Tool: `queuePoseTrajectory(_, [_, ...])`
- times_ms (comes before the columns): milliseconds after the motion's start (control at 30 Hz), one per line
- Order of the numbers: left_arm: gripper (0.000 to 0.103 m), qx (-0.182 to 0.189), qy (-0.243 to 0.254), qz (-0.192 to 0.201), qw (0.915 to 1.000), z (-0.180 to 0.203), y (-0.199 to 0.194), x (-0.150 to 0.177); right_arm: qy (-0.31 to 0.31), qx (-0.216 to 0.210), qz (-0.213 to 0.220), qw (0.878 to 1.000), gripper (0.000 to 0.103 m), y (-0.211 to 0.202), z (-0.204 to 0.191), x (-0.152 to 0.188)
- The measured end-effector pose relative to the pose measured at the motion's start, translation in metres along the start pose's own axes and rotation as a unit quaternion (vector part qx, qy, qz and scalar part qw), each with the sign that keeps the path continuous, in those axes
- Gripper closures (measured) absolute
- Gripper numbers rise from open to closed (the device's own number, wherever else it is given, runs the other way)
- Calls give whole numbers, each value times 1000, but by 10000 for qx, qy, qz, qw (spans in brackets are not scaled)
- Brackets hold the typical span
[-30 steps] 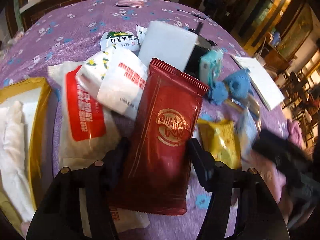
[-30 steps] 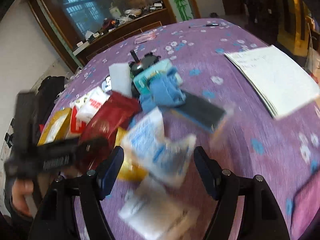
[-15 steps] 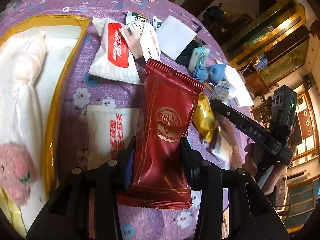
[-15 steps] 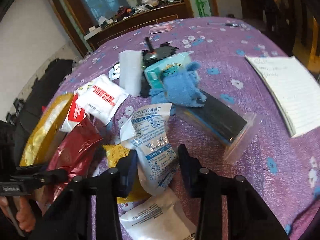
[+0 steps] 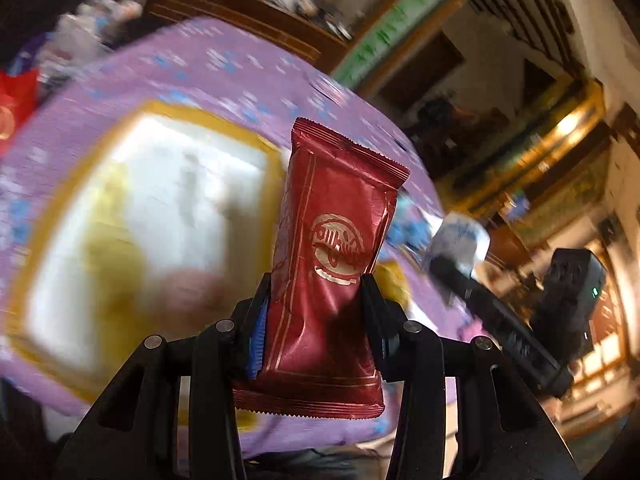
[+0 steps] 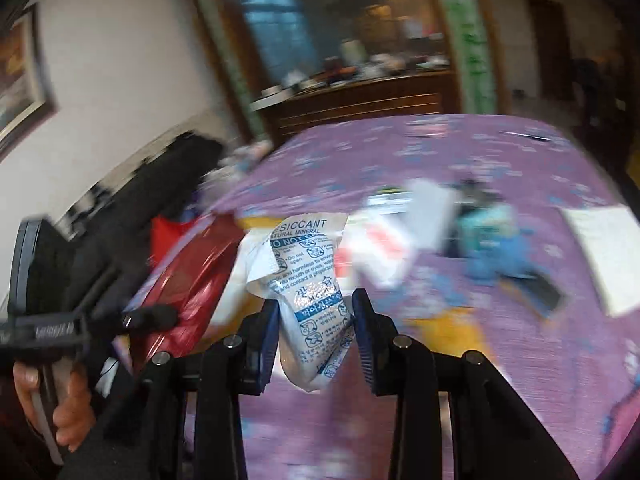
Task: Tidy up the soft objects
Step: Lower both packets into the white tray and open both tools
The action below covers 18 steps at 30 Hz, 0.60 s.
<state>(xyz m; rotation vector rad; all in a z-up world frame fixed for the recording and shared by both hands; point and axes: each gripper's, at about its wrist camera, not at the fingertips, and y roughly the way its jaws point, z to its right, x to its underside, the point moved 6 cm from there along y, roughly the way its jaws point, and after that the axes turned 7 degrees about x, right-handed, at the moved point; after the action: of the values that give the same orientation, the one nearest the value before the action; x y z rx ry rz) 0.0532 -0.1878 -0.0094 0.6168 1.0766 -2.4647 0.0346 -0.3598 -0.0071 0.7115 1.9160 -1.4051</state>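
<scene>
Round table in purple floral cloth [image 6: 460, 360] — yellow-rimmed tray [image 5: 72, 364], white notepad [image 6: 608, 256], blue cloth [image 6: 496, 256], blurred white packets [image 6: 384, 252] — resting on top

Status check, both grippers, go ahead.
Left gripper shut on red packet. Right gripper shut on desiccant pouch. Both lifted off table. Yellow-rimmed box below left, blurred.
</scene>
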Motion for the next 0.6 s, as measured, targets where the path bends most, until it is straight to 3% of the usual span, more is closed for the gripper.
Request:
queuePoseTrajectory(100, [62, -423, -170, 312, 9985, -34, -19, -14, -339, -321, -296, 9985, 69, 32, -46, 1])
queuePoseTrajectory(333, [62, -900, -628, 561, 9924, -114, -28, -26, -780, -348, -735, 9936, 69, 94, -105, 1])
queuePoseTrajectory(600, [62, -1127, -544, 607, 9903, -134, -17, -27, -1094, 39, -950, 9894, 67, 133, -124, 10])
